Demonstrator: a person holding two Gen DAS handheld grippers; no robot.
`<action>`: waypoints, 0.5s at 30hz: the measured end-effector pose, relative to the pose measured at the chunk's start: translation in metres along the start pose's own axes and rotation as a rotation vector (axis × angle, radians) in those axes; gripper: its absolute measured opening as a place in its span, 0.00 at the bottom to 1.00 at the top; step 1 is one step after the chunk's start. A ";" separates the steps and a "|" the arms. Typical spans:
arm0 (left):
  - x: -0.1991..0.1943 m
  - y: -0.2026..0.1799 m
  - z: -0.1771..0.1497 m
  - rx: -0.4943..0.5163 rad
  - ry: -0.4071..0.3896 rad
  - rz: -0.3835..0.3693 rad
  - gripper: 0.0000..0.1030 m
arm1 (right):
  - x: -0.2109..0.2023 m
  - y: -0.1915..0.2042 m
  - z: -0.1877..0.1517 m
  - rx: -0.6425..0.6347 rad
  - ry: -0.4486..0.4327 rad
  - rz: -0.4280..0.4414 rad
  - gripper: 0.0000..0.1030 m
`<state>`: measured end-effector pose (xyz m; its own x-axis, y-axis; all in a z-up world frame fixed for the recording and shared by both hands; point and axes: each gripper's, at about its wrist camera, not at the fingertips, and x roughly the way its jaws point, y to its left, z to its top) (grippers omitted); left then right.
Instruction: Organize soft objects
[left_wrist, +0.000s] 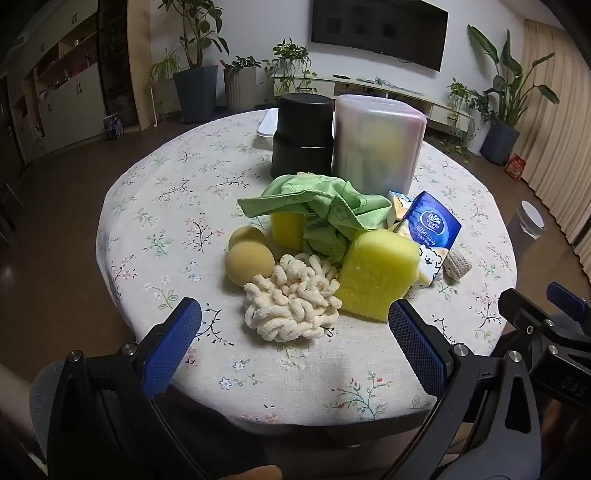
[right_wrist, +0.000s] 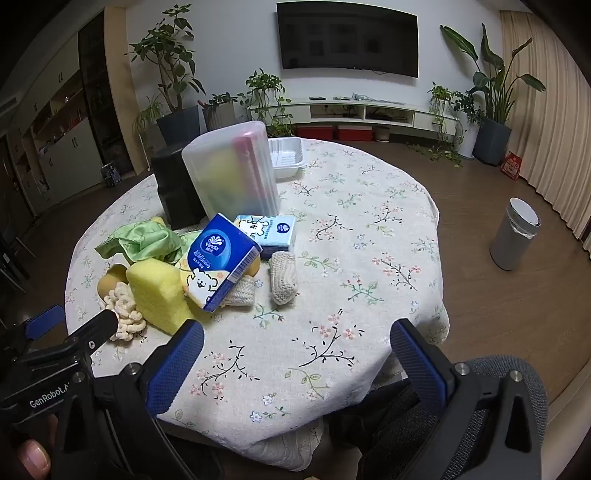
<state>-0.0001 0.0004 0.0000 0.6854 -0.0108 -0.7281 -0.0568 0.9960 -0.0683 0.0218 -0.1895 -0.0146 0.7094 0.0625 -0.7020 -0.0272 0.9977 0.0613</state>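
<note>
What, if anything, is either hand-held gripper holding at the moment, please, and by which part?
Nothing is held. The left hand-held gripper and the right hand-held gripper are both open over the table, with nothing between their fingers.

On the desk (left_wrist: 155, 206), the cloth (left_wrist: 317, 206) is lying draped over a sponge (left_wrist: 288, 229), with two containers (left_wrist: 376, 144) standing behind it. Two balls (left_wrist: 249, 262) are sitting to my left of the knotted pad (left_wrist: 291, 299); another sponge (left_wrist: 376, 277) is leaning beside the tissue pack (left_wrist: 434, 221).
</note>
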 end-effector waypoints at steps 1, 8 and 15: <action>0.000 0.000 0.000 0.004 -0.001 0.005 1.00 | 0.000 0.000 0.000 0.000 -0.003 -0.001 1.00; 0.000 0.007 0.002 -0.001 -0.002 0.001 1.00 | 0.000 0.000 0.000 0.000 -0.003 -0.002 1.00; 0.000 0.000 0.000 0.012 -0.003 0.013 1.00 | 0.000 0.001 0.000 -0.003 -0.007 -0.003 1.00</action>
<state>-0.0002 0.0004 0.0000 0.6871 0.0023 -0.7266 -0.0572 0.9971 -0.0509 0.0215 -0.1888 -0.0145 0.7146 0.0595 -0.6970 -0.0274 0.9980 0.0571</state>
